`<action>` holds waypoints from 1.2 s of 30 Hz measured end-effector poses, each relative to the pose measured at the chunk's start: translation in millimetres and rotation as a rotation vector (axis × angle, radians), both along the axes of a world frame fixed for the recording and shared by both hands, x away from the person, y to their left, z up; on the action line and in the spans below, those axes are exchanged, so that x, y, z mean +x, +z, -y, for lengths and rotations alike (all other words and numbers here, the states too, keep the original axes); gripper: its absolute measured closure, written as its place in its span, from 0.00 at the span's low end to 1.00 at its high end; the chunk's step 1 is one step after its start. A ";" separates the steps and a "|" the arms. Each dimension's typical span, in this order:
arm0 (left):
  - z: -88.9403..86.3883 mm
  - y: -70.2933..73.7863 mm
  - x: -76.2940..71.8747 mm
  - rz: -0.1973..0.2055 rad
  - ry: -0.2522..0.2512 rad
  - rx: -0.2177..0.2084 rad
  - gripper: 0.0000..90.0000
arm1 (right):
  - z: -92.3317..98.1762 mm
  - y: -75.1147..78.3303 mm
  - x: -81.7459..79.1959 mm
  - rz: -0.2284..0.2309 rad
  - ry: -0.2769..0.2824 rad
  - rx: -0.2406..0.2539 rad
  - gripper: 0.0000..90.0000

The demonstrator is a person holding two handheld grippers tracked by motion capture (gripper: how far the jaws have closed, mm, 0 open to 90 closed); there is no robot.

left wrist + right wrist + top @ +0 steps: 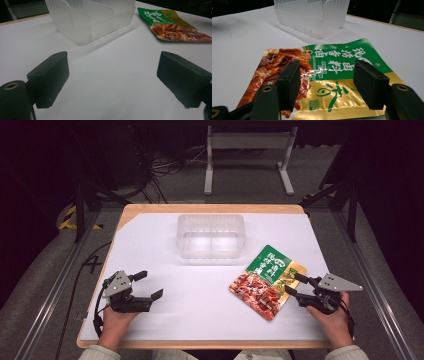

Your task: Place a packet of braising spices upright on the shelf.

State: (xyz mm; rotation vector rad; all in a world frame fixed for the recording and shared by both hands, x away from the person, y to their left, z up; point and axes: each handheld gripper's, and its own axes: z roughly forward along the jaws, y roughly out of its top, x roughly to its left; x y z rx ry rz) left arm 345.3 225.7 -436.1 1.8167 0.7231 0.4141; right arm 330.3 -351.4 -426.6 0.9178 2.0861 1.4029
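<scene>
High view shows the food pouch [267,281] lying flat on the white table [165,245], on my right side. It is green, gold and red, with a picture of meat on it. It sits near the clear plastic box [210,235], but they do not touch. The box is in the middle of the table, farther from me, and it looks empty.

No one told me the job. My guess is that the pouch should go into the box. If so, nothing is done yet. The pouch is not picked up, and the lifting and the putting in are both left to do.

My right gripper [297,285] is at the near right edge of the pouch. In the right gripper view, its jaws stand wide apart over the pouch [329,82], one on each side of the gold part. They hold nothing. I cannot tell if the tips touch the pouch or just hang over it.

My left gripper [149,285] is well apart from the pouch, over the bare table on my left. In the left gripper view its jaws are wide apart too, with nothing between them. The box [92,17] is ahead of it and the pouch [175,26] is off to one side.
</scene>
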 end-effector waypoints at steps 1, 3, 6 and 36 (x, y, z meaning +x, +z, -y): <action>0.4 -0.1 -0.1 -0.002 0.003 0.004 0.13 | -0.3 0.8 0.3 -0.005 0.001 -0.003 0.43; 1.0 0.0 -0.1 -0.001 0.002 0.011 0.13 | -1.5 3.3 0.8 -0.011 0.001 -0.003 0.43; 1.9 -0.4 -0.4 -0.002 0.002 0.015 0.13 | -3.0 7.4 3.6 -0.016 -0.005 -0.018 0.42; 1.9 -1.6 -1.2 -0.007 0.004 0.018 0.12 | 18.8 13.2 64.2 -0.187 -0.235 -0.044 0.35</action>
